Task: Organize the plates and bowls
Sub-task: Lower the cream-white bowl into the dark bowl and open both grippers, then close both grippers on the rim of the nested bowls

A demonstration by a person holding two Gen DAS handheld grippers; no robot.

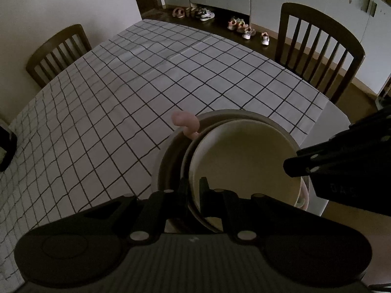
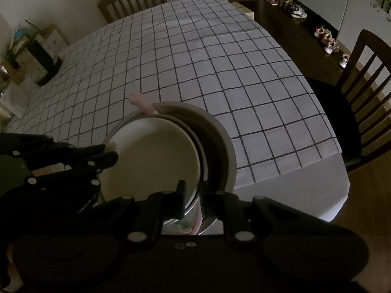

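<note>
A cream plate point(image 1: 244, 156) lies nested inside a grey bowl point(image 1: 168, 161) at the table's near corner; a pink handled piece point(image 1: 185, 122) sticks out at the far rim. My left gripper point(image 1: 193, 190) is shut on the plate's near rim. In the right wrist view the same plate point(image 2: 151, 156) sits in the grey bowl point(image 2: 224, 146), with the pink piece point(image 2: 141, 102) at the far rim. My right gripper point(image 2: 191, 195) is shut on the rims of the plate stack on the opposite side. Each gripper shows in the other's view: the right point(image 1: 317, 163), the left point(image 2: 92, 156).
The table carries a white checked cloth point(image 1: 122, 92). Dark wooden chairs point(image 1: 320, 48) stand at the far left and right sides. Boxes and a dark container point(image 2: 41, 58) stand at the table's left end. Shoes point(image 1: 242, 26) line the floor by white cabinets.
</note>
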